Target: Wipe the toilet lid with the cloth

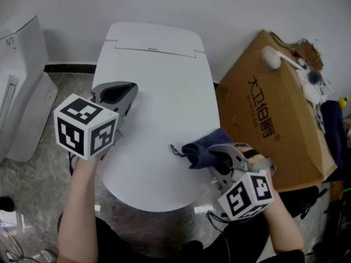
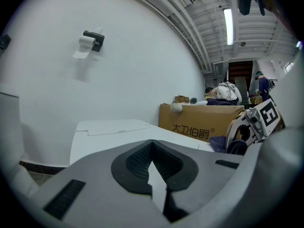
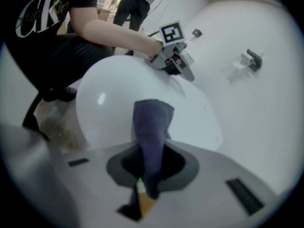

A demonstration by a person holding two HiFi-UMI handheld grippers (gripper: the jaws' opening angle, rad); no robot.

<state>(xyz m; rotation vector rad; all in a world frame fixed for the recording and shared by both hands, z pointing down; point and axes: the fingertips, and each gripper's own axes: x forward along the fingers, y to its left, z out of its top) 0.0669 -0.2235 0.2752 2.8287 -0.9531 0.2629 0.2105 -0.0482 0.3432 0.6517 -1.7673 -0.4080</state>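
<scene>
Head view: white toilet lid (image 1: 159, 92) fills the centre of frame, shut and flat. Dark blue cloth (image 1: 202, 148) sits at the lid's lower-right edge, bunched, with its free end lying on the lid surface. R gripper (image 1: 218, 156), lower right of frame, has its jaws clamped on the cloth's near end. In the right gripper view the cloth (image 3: 151, 132) runs up from between the closed jaws, centre frame, and drapes out over the white lid (image 3: 109, 99) beyond.

L gripper (image 1: 122, 92) is left of centre, over the lid's left edge, well apart from the cloth. In the left gripper view its jaws (image 2: 154, 165) look pressed together w/ nothing held; only a thin white sliver shows through at the tips, prob. the lid behind, though the wide lens makes that hard to be sure of. Whether it touches the lid can't be told.

Cardboard box (image 1: 274, 119) stands just beside the toilet, right side of frame, w/ clutter on top. A white unit (image 1: 19, 81) is at the far left edge. Toilet roll holder (image 2: 93, 39) is on the wall, upper left of the left gripper view.
</scene>
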